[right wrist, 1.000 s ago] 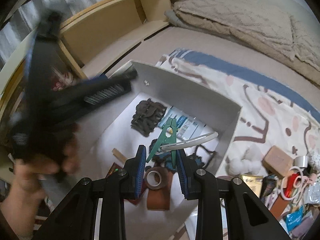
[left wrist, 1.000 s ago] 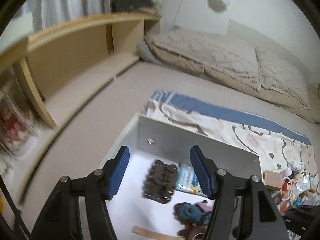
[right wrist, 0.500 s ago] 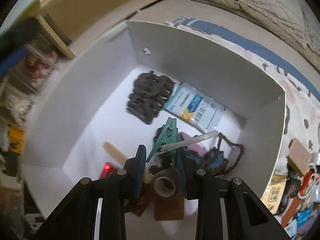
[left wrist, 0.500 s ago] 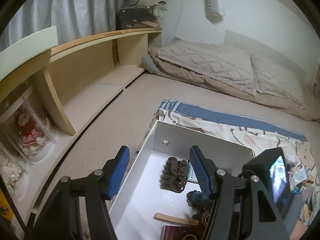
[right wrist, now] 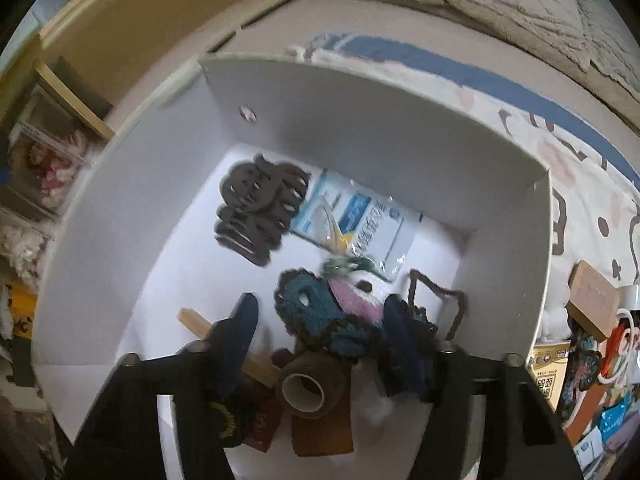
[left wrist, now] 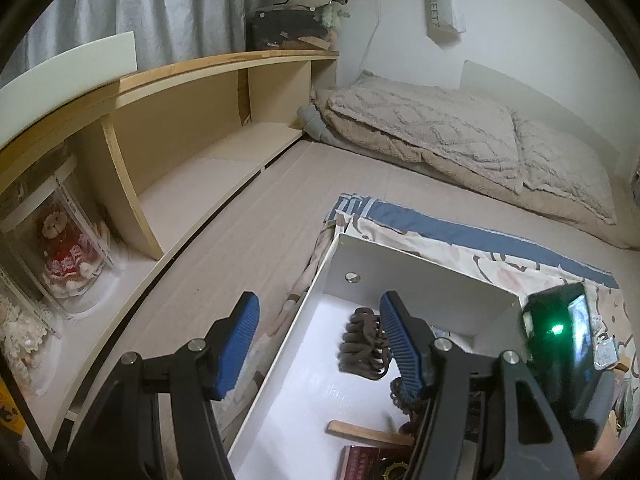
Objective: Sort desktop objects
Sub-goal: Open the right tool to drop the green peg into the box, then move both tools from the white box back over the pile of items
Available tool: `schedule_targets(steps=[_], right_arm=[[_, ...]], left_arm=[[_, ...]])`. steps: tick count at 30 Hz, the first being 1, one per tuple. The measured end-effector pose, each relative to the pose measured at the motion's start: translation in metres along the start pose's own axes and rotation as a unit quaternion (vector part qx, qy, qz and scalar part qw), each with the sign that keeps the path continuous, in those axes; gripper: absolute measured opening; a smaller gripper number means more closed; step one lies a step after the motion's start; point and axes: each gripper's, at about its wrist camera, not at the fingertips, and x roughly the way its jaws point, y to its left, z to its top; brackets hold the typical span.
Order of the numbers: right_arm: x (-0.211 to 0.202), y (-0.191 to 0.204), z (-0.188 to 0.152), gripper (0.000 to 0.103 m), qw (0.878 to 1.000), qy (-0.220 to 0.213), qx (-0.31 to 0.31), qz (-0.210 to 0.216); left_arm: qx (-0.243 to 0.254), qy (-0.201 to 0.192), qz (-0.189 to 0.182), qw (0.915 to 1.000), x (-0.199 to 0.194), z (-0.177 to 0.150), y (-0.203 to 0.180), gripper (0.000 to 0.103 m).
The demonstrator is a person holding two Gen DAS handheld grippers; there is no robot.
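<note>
A white box (right wrist: 360, 128) holds a dark hair claw (right wrist: 260, 208), a blue and white packet (right wrist: 360, 224), a teal crocheted piece (right wrist: 316, 312), a tape roll (right wrist: 304, 392), a wooden stick (right wrist: 192, 320) and a blurred green clothespin (right wrist: 344, 266). My right gripper (right wrist: 320, 320) is open and empty above the box's inside. My left gripper (left wrist: 320, 340) is open and empty above the box's left wall (left wrist: 280, 360). The hair claw (left wrist: 364, 344) also shows in the left wrist view, and the right gripper's body (left wrist: 560, 360) is at the right.
Several loose items (right wrist: 592, 340) lie on a patterned cloth (right wrist: 580, 152) right of the box. A wooden shelf unit (left wrist: 180, 128) runs along the left, with a doll in a clear case (left wrist: 64, 236). Beige bedding (left wrist: 440, 132) lies at the back.
My right gripper has opened and let go of the green clothespin, which now lies in the box. It moved lower into the box. The left gripper drew back to the left.
</note>
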Motion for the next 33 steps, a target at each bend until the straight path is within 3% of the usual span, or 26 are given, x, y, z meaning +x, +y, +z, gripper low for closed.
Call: schedule_targets(steps=[9, 12, 17, 20, 33], right_arm=[[-0.044, -0.003, -0.001, 0.066, 0.996, -0.093, -0.004, -0.001], [-0.059, -0.005, -0.004, 0.079, 0.993, -0.12, 0.004, 0.01], [-0.078, -0.004, -0.01, 0.083, 0.989, -0.149, 0.002, -0.002], [-0.087, -0.006, -0.015, 0.103, 0.987, -0.162, 0.005, -0.006], [-0.117, -0.014, -0.034, 0.103, 0.982, -0.188, 0.01, -0.035]], left_arm=[[0.006, 0.009, 0.008, 0.9999, 0.0, -0.002, -0.003, 0.064], [0.004, 0.004, 0.013, 0.9999, -0.004, -0.003, -0.004, 0.073], [0.008, 0.003, 0.02, 0.9998, -0.011, -0.007, -0.006, 0.083], [0.01, 0.005, 0.018, 0.9998, -0.013, -0.009, -0.008, 0.088], [0.031, 0.001, 0.015, 0.9994, -0.033, -0.016, -0.021, 0.101]])
